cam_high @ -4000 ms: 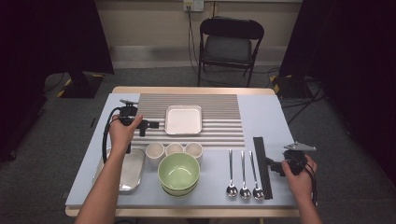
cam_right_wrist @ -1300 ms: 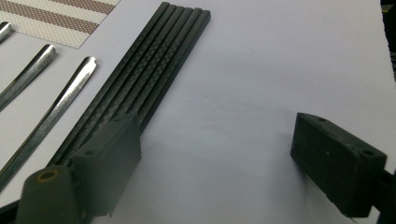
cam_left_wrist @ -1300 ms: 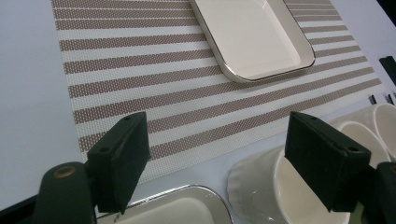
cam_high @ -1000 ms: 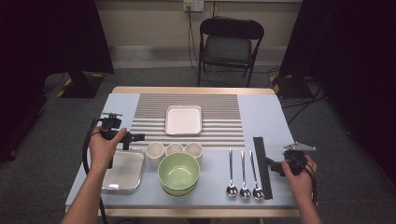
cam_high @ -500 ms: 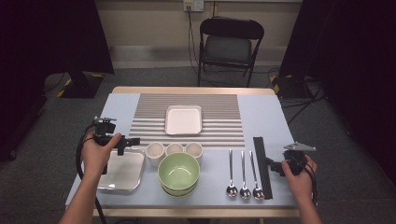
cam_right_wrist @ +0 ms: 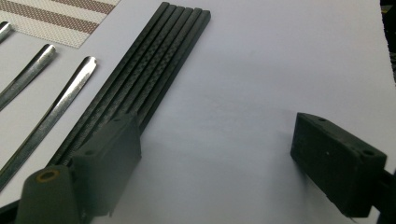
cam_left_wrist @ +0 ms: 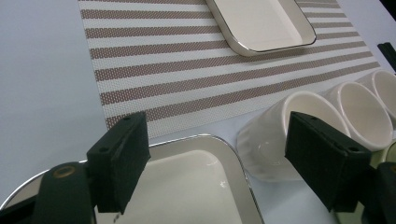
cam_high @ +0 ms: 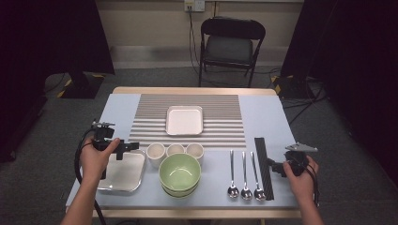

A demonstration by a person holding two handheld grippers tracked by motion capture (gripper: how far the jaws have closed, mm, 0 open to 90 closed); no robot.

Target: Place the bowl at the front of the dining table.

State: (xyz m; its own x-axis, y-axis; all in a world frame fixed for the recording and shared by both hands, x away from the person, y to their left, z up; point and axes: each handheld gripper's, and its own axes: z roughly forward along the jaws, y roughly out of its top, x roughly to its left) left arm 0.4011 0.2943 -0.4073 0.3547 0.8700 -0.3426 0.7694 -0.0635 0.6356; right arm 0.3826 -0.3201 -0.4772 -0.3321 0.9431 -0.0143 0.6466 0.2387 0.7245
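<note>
Left gripper (cam_high: pixel 123 146) hovers with jaws spread wide and empty over the far right corner of the near tray (cam_high: pixel 123 172), a square white tray with a metallic rim that lies flat at the near left of the table (cam_high: pixel 272 112). In the left gripper view the tray rim (cam_left_wrist: pixel 236 161) sits between the two jaws, and the right jaw stands in front of the nearest cup (cam_left_wrist: pixel 280 135).

Risk, as a judgement: the tray rim and that cup stand just beside each other. If the jaws descend on the rim corner without clearance, the right jaw may strike the cup wall and push it toward the other two cups (cam_high: pixel 185 151) or the green bowl (cam_high: pixel 179 172). A thin, glossy rim may also slip from a shallow grip, and the tray would then drop or skid.

Orientation: the tray is nearly square, so no long axis is pronounced. Its edges run roughly parallel to the table edges, open face up.

Right gripper (cam_high: pixel 276 167) rests at the near right, jaws wide and empty, just beside the black chopsticks (cam_high: pixel 263 166). Their long axis runs near to far, parallel to the three spoons (cam_high: pixel 244 174).

Farther off, a second tray (cam_high: pixel 185 120) lies on the striped mat (cam_high: pixel 220 112).
</note>
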